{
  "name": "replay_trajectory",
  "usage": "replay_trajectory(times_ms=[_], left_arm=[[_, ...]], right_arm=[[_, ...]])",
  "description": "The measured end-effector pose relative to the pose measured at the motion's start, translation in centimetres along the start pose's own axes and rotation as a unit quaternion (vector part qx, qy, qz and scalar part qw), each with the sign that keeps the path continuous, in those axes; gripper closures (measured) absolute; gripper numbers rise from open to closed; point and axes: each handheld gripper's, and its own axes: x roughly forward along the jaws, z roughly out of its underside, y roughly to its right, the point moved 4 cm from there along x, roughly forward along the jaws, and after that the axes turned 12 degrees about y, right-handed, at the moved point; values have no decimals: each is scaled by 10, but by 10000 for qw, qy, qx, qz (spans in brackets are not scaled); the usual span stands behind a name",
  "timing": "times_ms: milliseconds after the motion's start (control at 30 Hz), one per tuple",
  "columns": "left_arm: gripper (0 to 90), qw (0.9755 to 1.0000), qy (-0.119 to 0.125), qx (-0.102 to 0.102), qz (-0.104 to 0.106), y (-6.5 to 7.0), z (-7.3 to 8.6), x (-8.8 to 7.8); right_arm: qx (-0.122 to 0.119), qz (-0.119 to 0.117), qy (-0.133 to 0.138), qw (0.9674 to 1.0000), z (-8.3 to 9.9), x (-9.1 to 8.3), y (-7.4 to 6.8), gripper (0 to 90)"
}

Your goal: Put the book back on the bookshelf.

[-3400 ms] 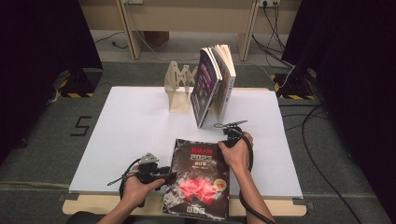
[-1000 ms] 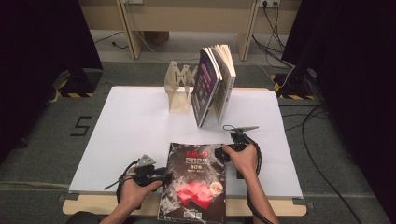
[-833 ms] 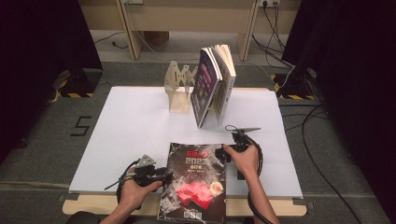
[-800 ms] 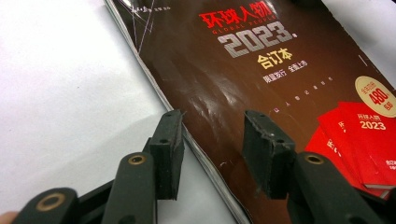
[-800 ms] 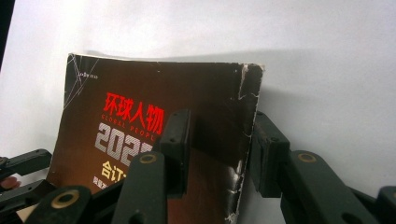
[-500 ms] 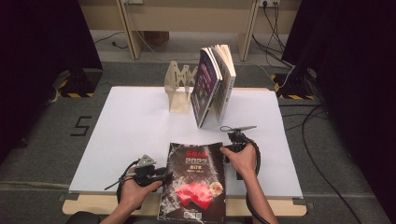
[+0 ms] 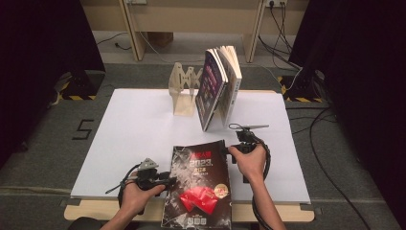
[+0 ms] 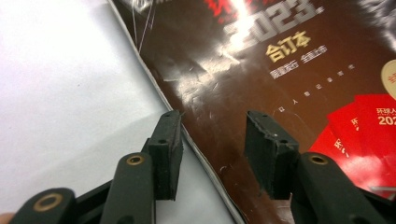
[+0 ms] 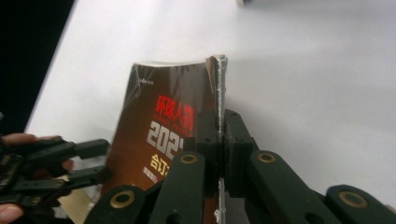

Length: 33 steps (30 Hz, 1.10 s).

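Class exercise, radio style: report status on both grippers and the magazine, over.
Right gripper just closed on magazine edge, lifting it. Left gripper open, jaws astride the other edge. Standing books beyond, apart. Nothing in the way.

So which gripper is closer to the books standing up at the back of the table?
Right. The right gripper is clamped on the magazine's far right edge, just in front of the standing books. The left gripper sits at the magazine's near left edge, farther from them.

Bright overhead light, dark surroundings, glare on the glossy magazine cover point(image 8: 243, 60), perhaps slightly soft.
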Motion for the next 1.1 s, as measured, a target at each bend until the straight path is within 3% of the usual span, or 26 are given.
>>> replay_trajectory(times_ms=[200,467,700,767,1100], left_arm=[[543,9997,245,33,-17,2,-14,-9],[505,9994,333,68,11,3,-21,-13],[469,9993,341,41,-116,-1,-25,-13],[460,9992,357,46,-144,-2,-27,-14],[449,9991,420,33,-78,0,-32,-13]], right_arm=[[-70,-102,424,9990,-11,-12,-17,874],[-70,-121,776,9969,-24,-23,-30,875],[-150,-261,942,9951,-30,-23,-46,875],[-323,-159,1025,9941,-32,-21,-51,875],[-391,-148,1258,9912,-40,-22,-61,875]])
